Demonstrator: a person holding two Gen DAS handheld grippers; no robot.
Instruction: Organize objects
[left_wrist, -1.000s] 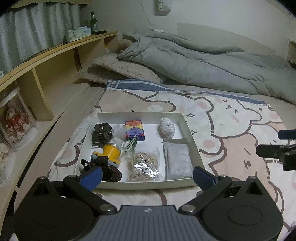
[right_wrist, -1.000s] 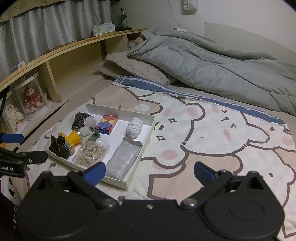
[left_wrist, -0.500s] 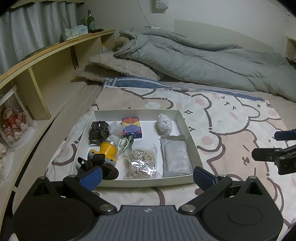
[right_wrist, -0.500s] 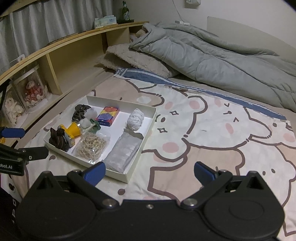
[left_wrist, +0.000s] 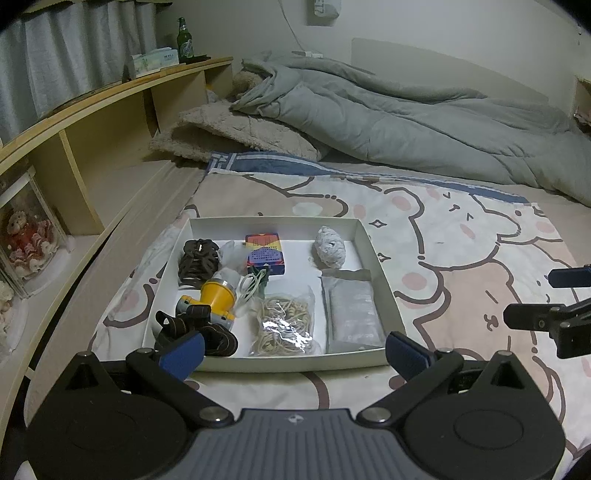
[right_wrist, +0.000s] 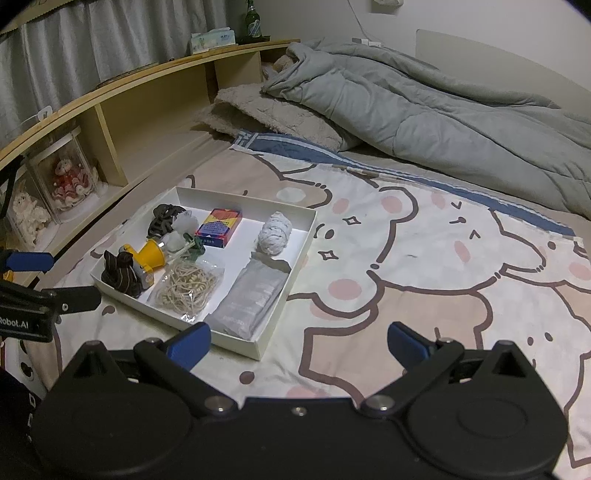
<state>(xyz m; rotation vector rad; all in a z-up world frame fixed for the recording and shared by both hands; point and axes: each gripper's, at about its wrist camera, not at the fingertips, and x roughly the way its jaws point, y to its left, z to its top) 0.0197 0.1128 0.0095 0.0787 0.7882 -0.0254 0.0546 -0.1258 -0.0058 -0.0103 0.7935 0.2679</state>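
Jaws spread on both grippers, left gripper (left_wrist: 293, 352) before tray (left_wrist: 364, 236), right gripper (right_wrist: 299, 345) beside

Left gripper (left_wrist: 293, 350): black body, grey ribbed centre plate, silver screws.
Right gripper (right_wrist: 298, 343): black body, round housings, silver screws.
Fingers (left_wrist: 183, 349): blue pads on black arms.
Marking: white "Robot.AI" lettering.

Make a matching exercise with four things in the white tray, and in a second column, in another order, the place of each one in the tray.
Things:
1. ball of white yarn
2. bag of rubber bands
3. dark scrunchie
4. grey packet

Places in the white tray:
A. far left corner
B. near right, along the right wall
C. far right corner
D. near edge, middle

Pairs: 1-C, 2-D, 3-A, 4-B
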